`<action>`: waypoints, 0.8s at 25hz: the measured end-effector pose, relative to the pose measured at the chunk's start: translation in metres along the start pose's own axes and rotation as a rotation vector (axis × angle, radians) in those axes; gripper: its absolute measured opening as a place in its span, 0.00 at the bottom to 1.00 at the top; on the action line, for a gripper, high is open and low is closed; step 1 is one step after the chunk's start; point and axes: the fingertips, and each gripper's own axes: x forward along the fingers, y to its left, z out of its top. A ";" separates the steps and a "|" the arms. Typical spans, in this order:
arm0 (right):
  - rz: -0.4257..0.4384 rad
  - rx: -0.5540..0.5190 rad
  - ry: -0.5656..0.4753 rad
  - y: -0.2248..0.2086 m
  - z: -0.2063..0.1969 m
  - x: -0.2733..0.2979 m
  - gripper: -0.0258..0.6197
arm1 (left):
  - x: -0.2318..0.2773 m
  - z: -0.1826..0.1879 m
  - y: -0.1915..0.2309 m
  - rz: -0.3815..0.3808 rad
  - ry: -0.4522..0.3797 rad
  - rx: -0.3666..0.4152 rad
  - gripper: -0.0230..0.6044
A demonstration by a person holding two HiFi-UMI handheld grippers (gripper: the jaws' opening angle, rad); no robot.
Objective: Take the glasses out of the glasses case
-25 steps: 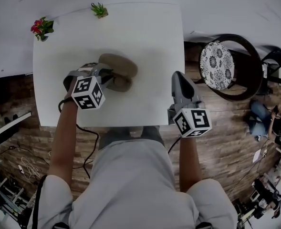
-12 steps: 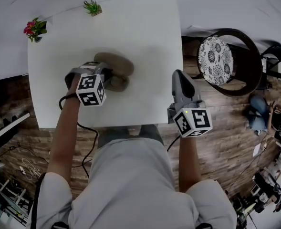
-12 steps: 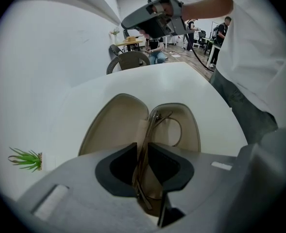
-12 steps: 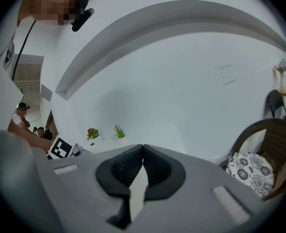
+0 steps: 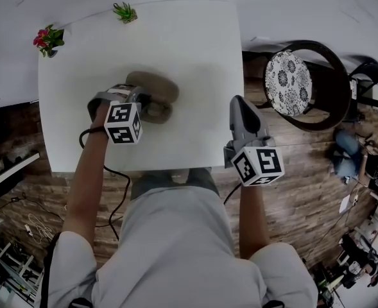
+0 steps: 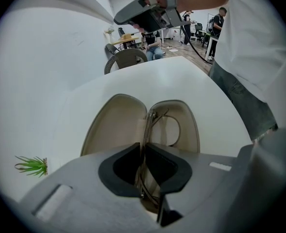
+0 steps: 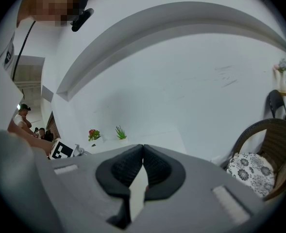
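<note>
Jaws of left gripper (image 6: 143, 147) clenched on glasses (image 6: 150, 124) | glasses case (image 6: 111, 127) lies open | right gripper (image 7: 143, 150) jaws pressed together

Layout, reckoned by clock face from the glasses case (image 5: 155, 90).

- We log the case lying open on the table (image 5: 195, 56), near its middle.
- Glasses (image 6: 151, 125): in the case, between the closed jaws of the left gripper (image 6: 143, 149), which comes in from 7 o'clock.
- Flowering plant (image 5: 47, 39): 10 o'clock, on the far left corner.
- Green plant (image 5: 124, 11): 12 o'clock, on the far edge.
- Chair (image 5: 304, 85): 3 o'clock, beside the table.
- Right gripper (image 5: 239, 102): 4 o'clock, at the table's right edge.
</note>
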 end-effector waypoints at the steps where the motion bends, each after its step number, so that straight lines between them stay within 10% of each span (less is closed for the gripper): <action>1: 0.000 -0.001 -0.004 0.000 0.002 -0.001 0.04 | -0.001 0.000 -0.001 0.000 0.002 0.003 0.10; 12: 0.019 -0.007 -0.034 0.004 0.008 -0.016 0.04 | -0.029 0.007 0.004 0.081 -0.020 -0.059 0.08; 20: 0.053 -0.015 -0.067 0.008 0.022 -0.032 0.04 | -0.067 0.025 0.019 0.193 -0.130 -0.269 0.07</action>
